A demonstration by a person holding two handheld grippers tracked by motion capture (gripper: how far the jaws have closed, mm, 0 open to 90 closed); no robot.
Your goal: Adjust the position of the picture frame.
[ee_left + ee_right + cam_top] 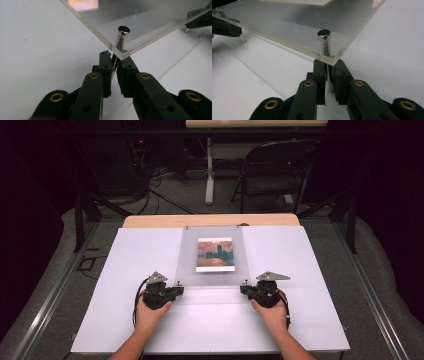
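Observation:
A clear acrylic panel [187,255] lies over a small landscape picture [215,254] on the white sheet. A metal pin stands through each near corner. My left gripper [179,287] is at the near left corner. In the left gripper view its jaws [115,58] are shut on the shaft of the pin [123,30] just under the panel [150,22]. My right gripper [245,287] is at the near right corner, its jaws [327,65] likewise shut on the shaft of that pin [324,33] below the panel [287,22]. The near edge sits raised above the sheet.
A white sheet [140,270] covers the wooden table [210,220]. A dark folding chair [277,170] and cables stand on the floor beyond the far edge. The other gripper shows far off in each gripper view [200,18] [225,26].

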